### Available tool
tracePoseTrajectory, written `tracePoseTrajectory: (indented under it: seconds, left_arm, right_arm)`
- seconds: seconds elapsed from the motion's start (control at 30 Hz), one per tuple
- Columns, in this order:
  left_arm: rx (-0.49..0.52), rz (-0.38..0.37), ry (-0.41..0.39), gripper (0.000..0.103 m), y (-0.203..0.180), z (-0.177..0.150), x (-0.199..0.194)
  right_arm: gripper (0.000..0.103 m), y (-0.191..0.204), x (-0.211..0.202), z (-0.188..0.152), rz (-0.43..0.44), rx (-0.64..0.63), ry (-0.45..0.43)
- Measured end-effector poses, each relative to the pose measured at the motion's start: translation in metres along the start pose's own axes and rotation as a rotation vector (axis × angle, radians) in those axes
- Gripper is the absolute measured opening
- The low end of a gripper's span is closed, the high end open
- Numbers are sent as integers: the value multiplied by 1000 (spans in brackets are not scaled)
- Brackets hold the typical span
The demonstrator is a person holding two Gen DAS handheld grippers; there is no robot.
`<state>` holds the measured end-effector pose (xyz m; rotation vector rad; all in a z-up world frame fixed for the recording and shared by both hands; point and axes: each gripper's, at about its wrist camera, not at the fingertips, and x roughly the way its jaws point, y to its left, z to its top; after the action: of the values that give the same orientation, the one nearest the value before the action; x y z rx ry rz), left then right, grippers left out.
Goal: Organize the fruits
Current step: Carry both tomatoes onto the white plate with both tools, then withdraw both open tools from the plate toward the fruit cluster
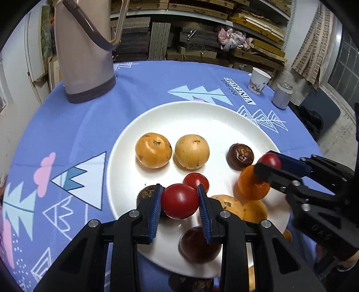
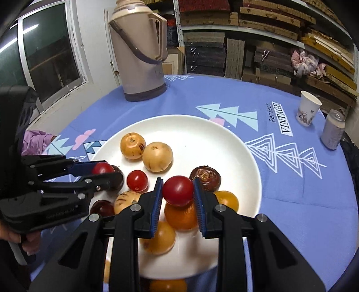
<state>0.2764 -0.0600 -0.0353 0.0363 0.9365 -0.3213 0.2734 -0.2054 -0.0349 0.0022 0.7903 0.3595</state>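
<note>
Shelving stacked with flat wooden boards and boxes (image 1: 202, 13) lines the back wall, behind a round table under a blue printed tablecloth (image 1: 145, 89). On the cloth stand a beige thermos jug (image 1: 84, 51) at the far left, and a paper cup (image 1: 259, 80) with a drink can (image 1: 282, 95) just beside it at the far right.

A white plate (image 1: 202, 116) sits at the near middle of the table and holds the fruit. Two pale yellow-orange fruits (image 1: 153, 150) lie side by side toward the plate's centre, apart in the left wrist view and seemingly touching in the right wrist view. A dark brown fruit (image 1: 241, 156) lies to their right. A loose red tomato (image 1: 195, 181) rests nearer the front, and several orange fruits (image 2: 180, 214) are bunched at the plate's near edge with another dark fruit (image 1: 199, 244).

The left gripper (image 1: 180, 201) is clamped on a red tomato (image 1: 180, 201), the blue pads pressed to its two sides, above the plate's near left portion. The right gripper (image 2: 178, 191) is likewise clamped on a second red tomato (image 2: 178, 191), held above the bunched orange fruits. Whether either tomato touches the fruit below it cannot be determined.

More fruit shows at the table's near edge, off the plate, largely hidden by the grippers.
</note>
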Motion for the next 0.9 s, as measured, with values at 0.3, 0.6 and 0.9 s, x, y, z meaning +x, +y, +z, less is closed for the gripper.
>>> tracePoseTrajectory:
  seconds: [0.3,0.6,0.9]
  left_arm:
    - [-64,23,-61,78,8,-1,-12]
    - [-112,10,-130,84,6,-28,-45]
    - [10,28,-58,87,-8,-73,-69]
  right_arm:
    - [86,-16,-16,-8,-26,99,-112]
    - [93,-20,-65,-40,-96,135,-109]
    - [93,-16,-101,-95,38,170,-57]
